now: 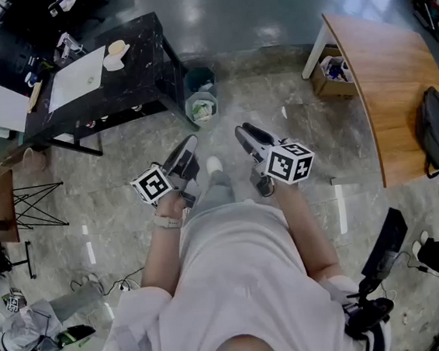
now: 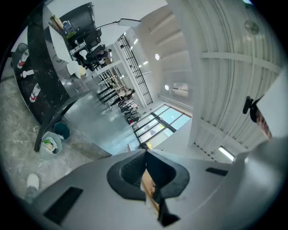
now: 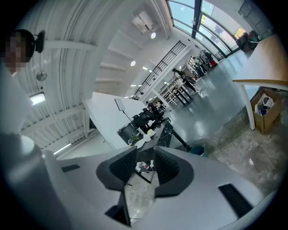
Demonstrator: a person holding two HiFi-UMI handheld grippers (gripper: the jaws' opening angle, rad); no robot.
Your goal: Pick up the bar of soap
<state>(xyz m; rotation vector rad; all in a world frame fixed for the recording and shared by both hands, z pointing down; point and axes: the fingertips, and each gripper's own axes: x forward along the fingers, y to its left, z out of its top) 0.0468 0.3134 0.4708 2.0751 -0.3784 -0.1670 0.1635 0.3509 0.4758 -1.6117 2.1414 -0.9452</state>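
Note:
A cream-coloured lump [image 1: 118, 47] lies on a white dish at the far end of a black marble-topped table [image 1: 138, 70]; it looks like the bar of soap, too small to be sure. In the left gripper view the same lump [image 2: 81, 70] is far off. Both grippers are held level in front of the person, well short of that table. My left gripper [image 1: 190, 141] [image 2: 145, 153] is shut with nothing between its pads. My right gripper [image 1: 241, 131] [image 3: 145, 155] stands open by a narrow gap, empty, with the black table [image 3: 164, 134] visible through it.
A white sheet [image 1: 77, 78] covers part of the black table. Two bins [image 1: 200, 95] stand on the stone floor by its near corner. At the right is a curved wooden table [image 1: 386, 91] with a black bag [image 1: 434, 121], and a cardboard box [image 1: 332, 73] under it.

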